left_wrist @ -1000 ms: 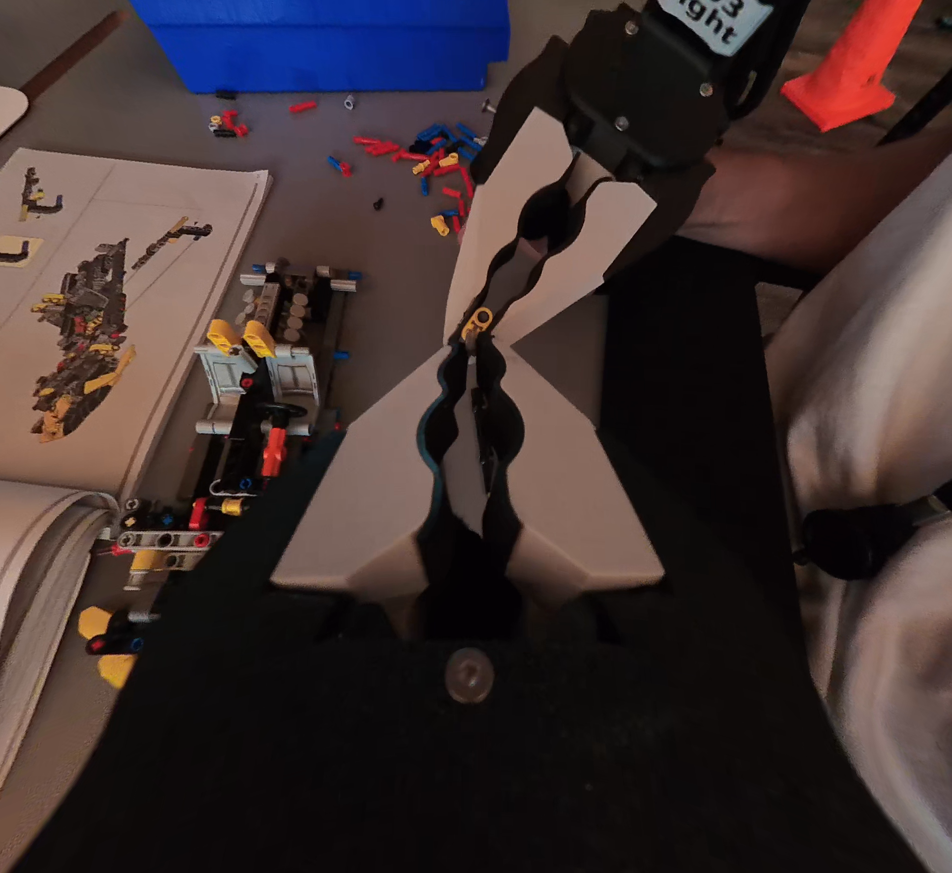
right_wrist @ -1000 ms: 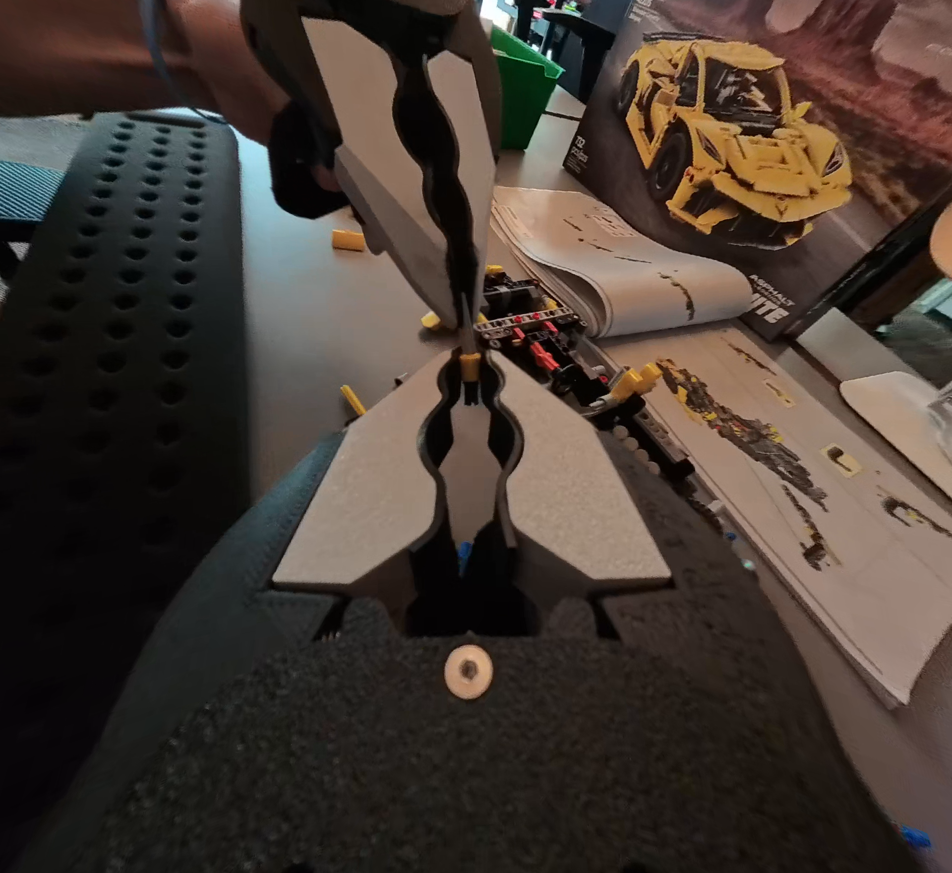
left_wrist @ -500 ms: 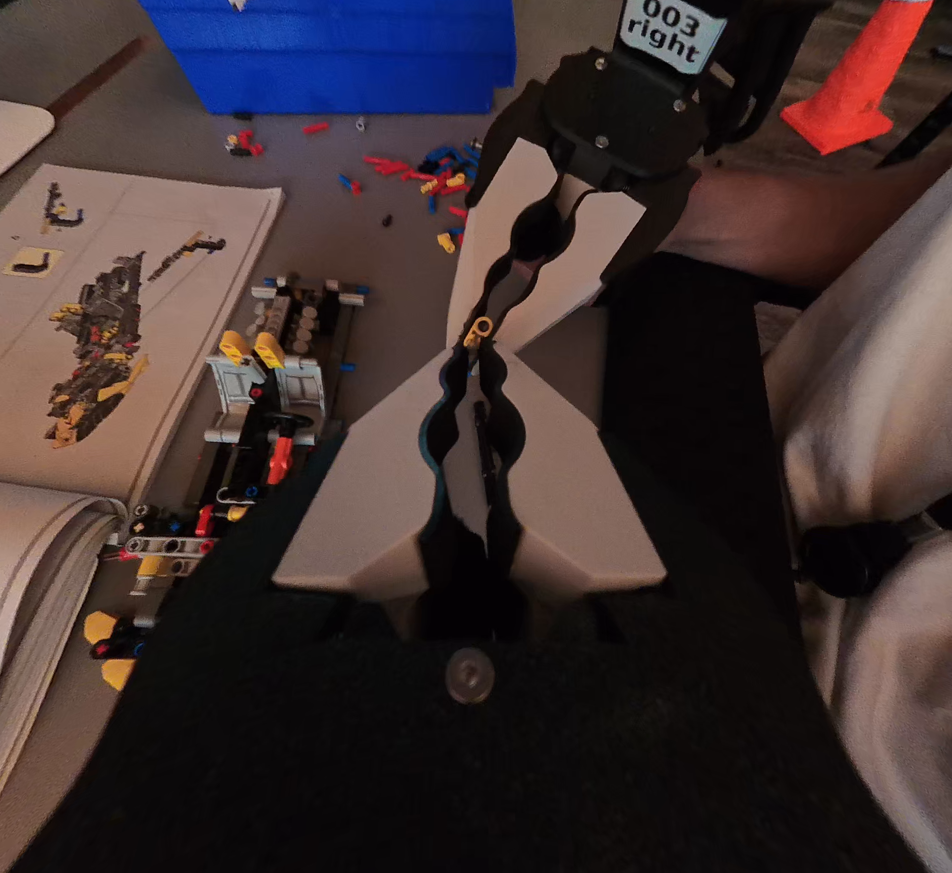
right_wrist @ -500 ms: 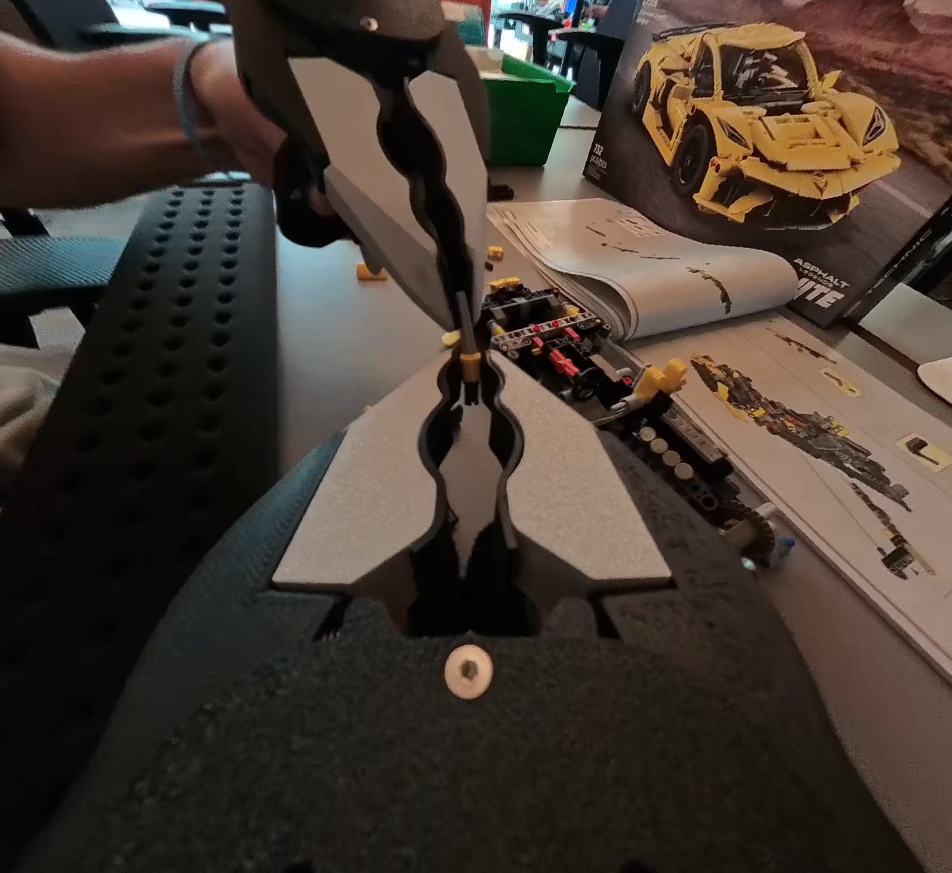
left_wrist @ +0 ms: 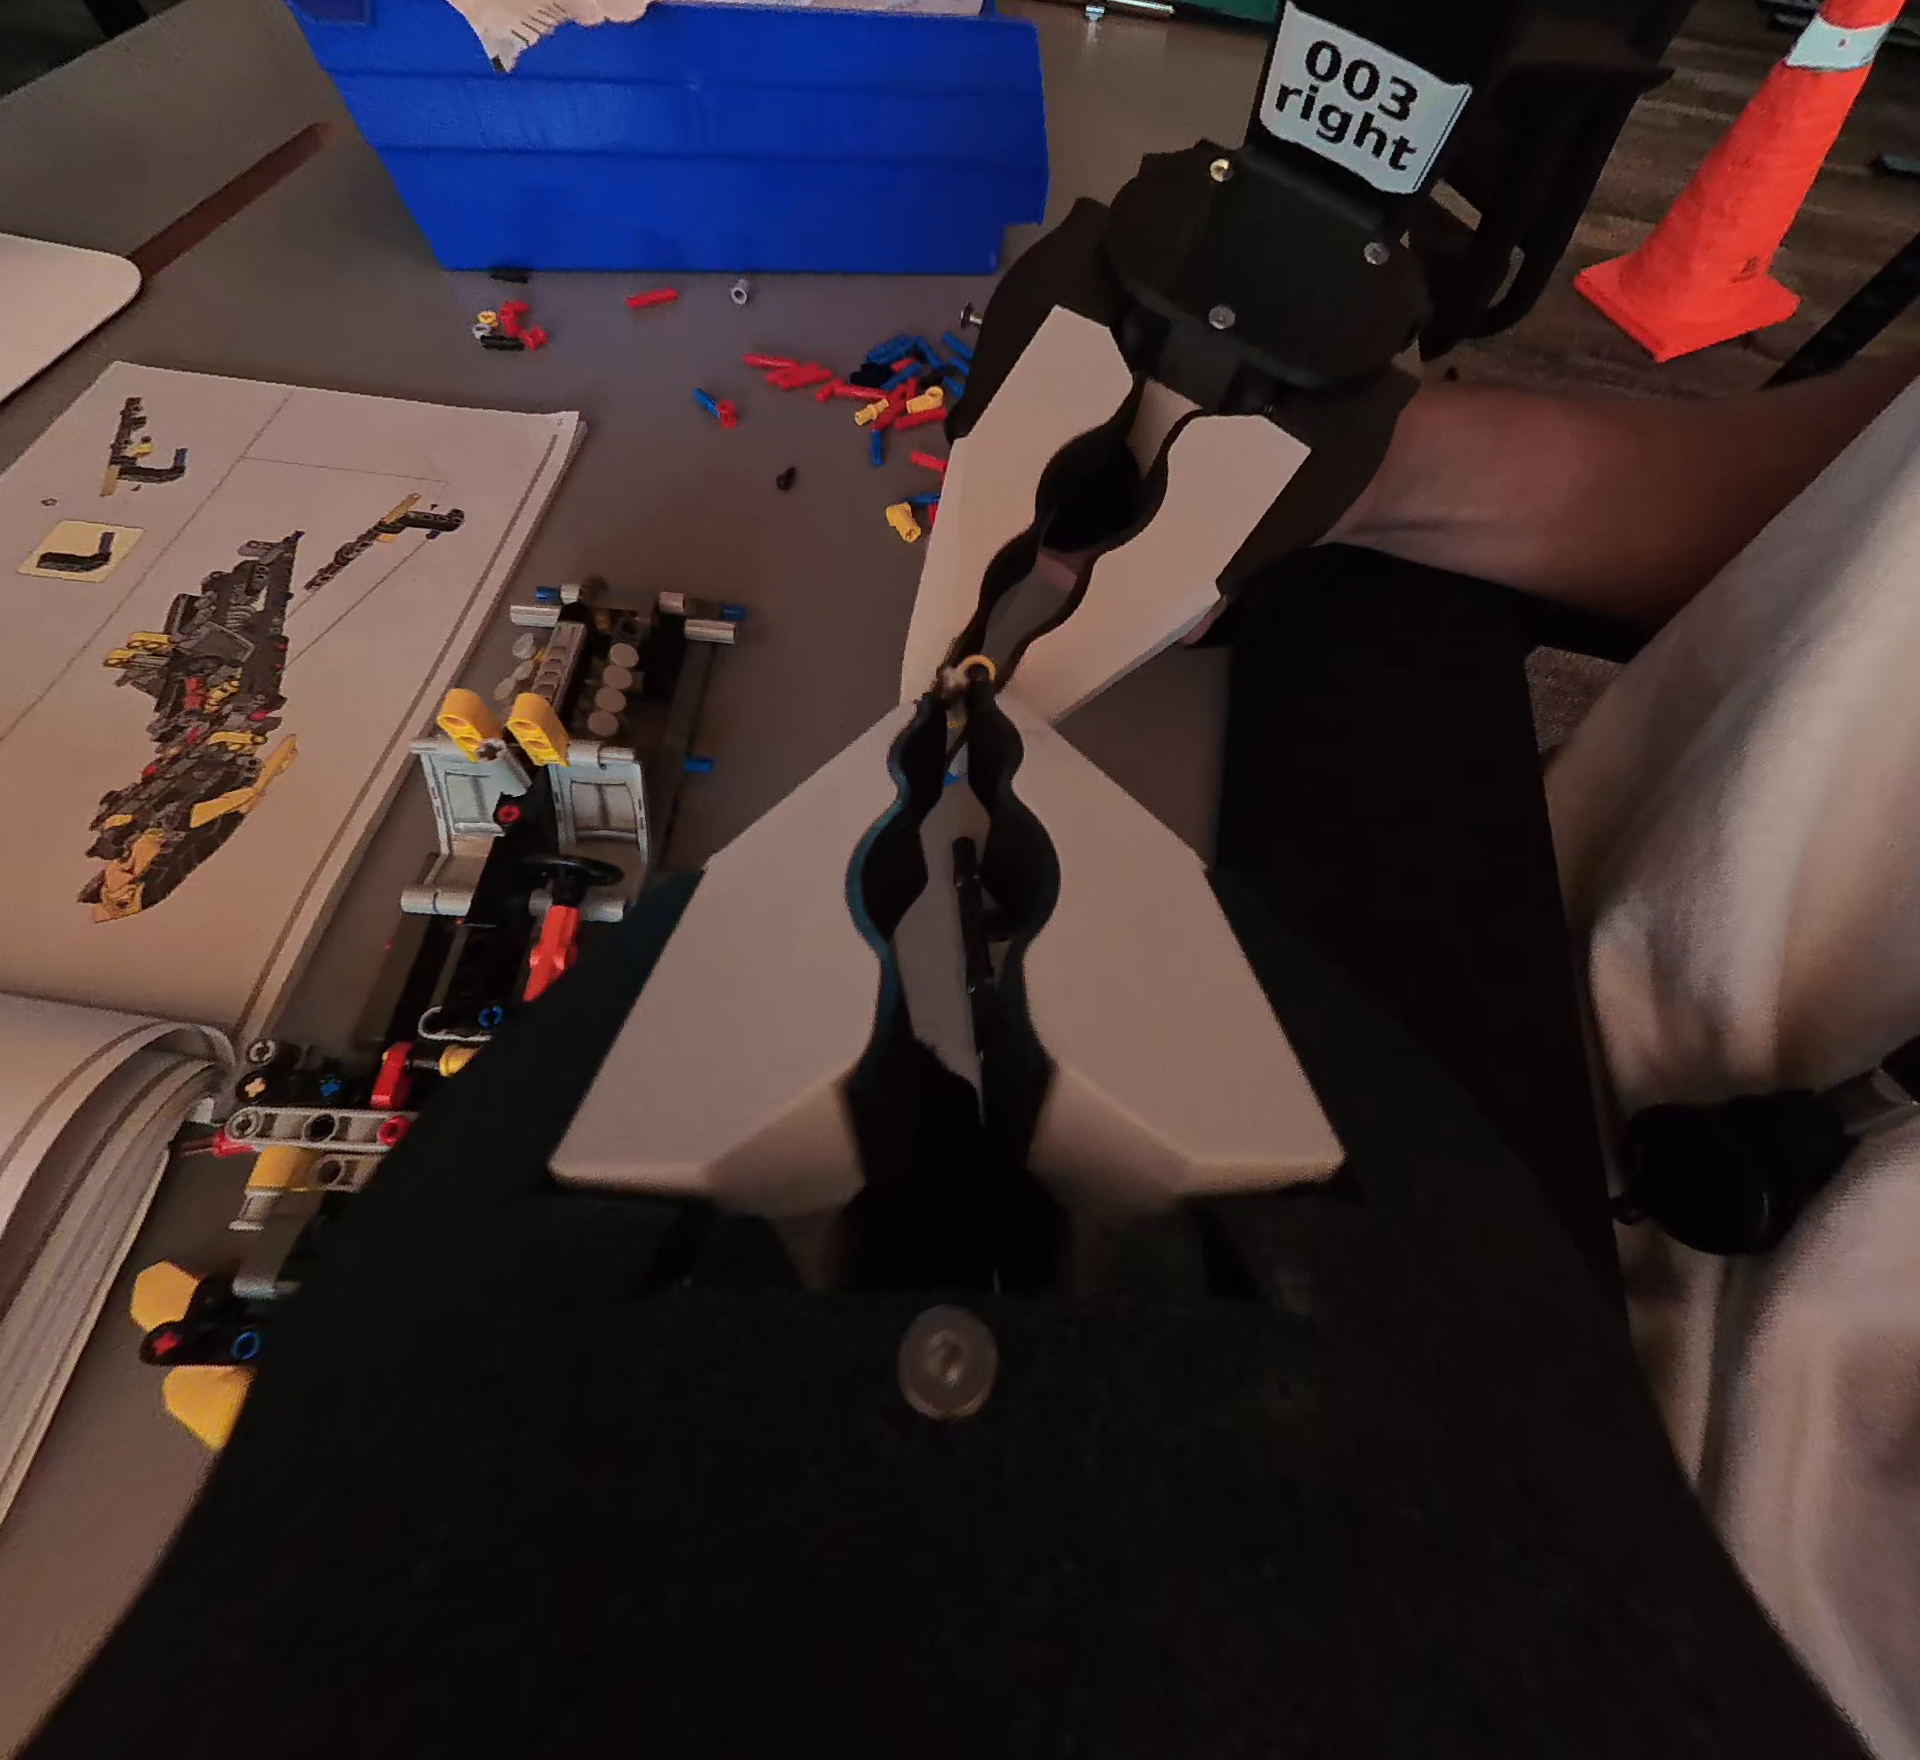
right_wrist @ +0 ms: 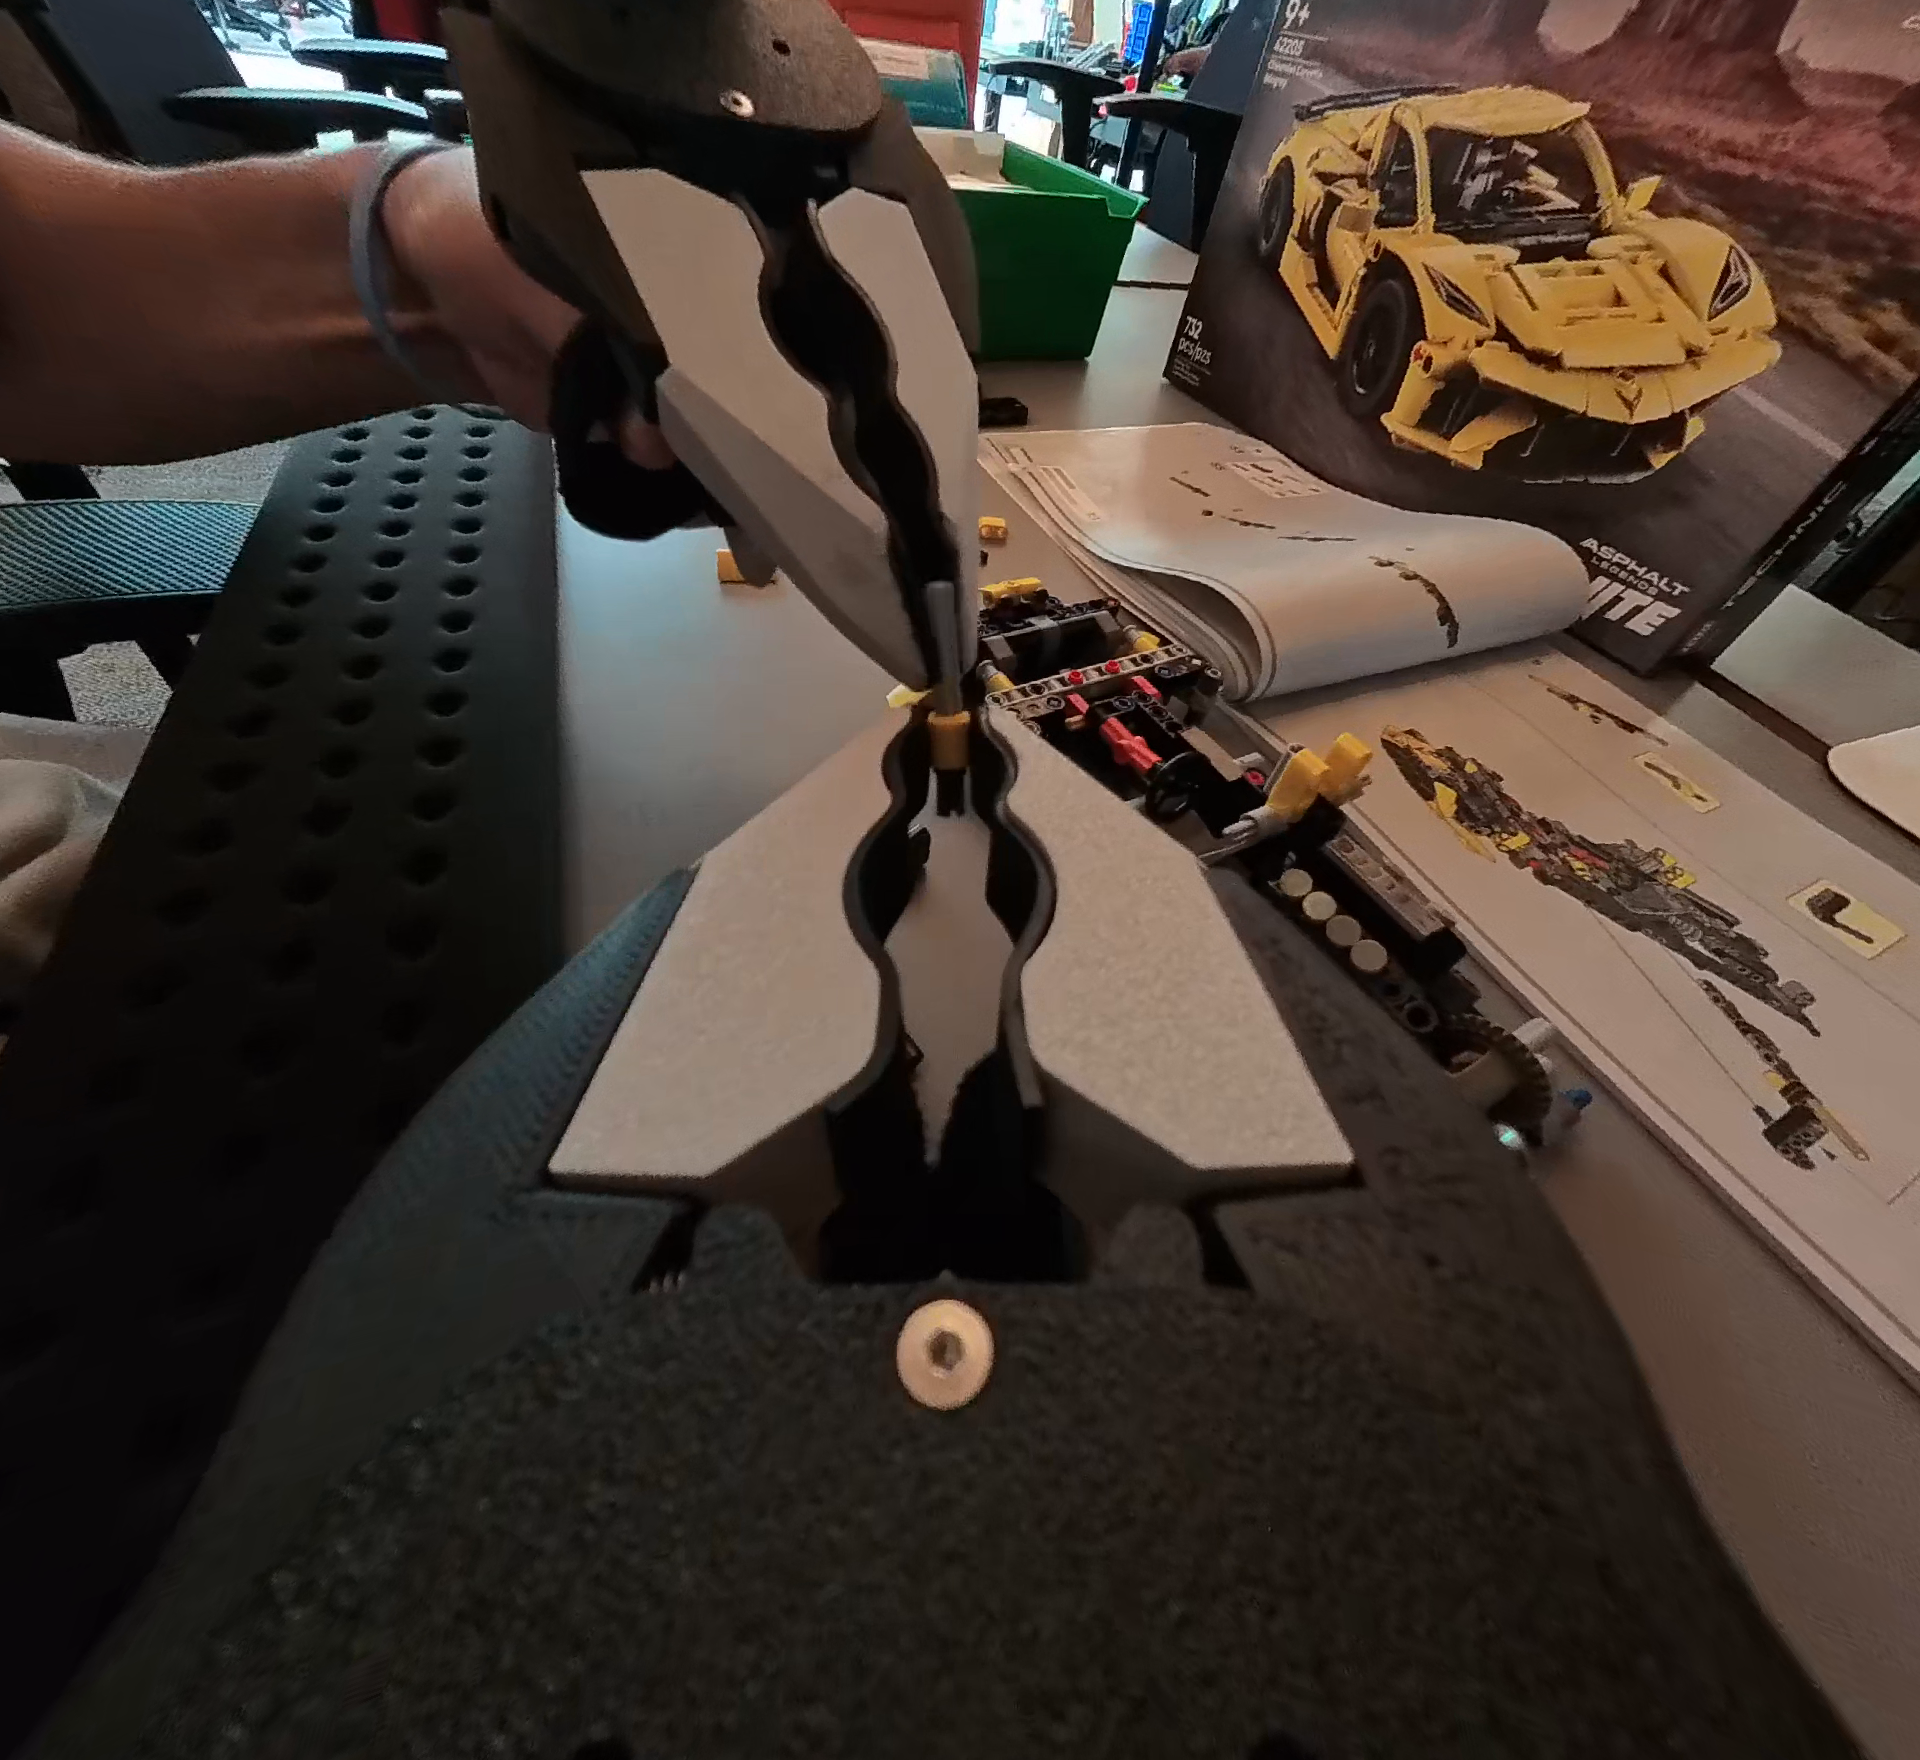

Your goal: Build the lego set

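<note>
A grey desk (left_wrist: pixel 675 505) carries the work, in an office room with black chairs (right_wrist: pixel 343 63) at the back. The landmark is the half-built lego chassis (left_wrist: pixel 540 827), black with red, grey and yellow parts, lying flat on the desk. Touching its side lies one open instruction booklet (left_wrist: pixel 260 630). Beyond the booklet from the chassis, one set box (right_wrist: pixel 1538 235) with a yellow car pictured on it stands upright. One blue bin (left_wrist: pixel 675 110) sits well beyond the far end of the chassis, with a scatter of loose red, blue and yellow pins (left_wrist: pixel 883 391) between bin and chassis, too many and too small to count. One green bin (right_wrist: pixel 1039 266) stands far behind the chassis in the right wrist view, and one orange cone (left_wrist: pixel 1745 152) stands on the floor off the desk.

Two grippers meet tip to tip above the desk edge, just beside the chassis. The left gripper (left_wrist: pixel 954 723) is closed to a narrow gap on a thin grey axle (right_wrist: pixel 943 640). The right gripper (right_wrist: pixel 948 754) is pinched tight on a small yellow connector (right_wrist: pixel 950 736), one piece, which sits on the end of that axle. In the left wrist view the connector shows as a yellow ring at the meeting point of the tips. A bare forearm (right_wrist: pixel 187 287) with a wristband holds the left gripper.
</note>
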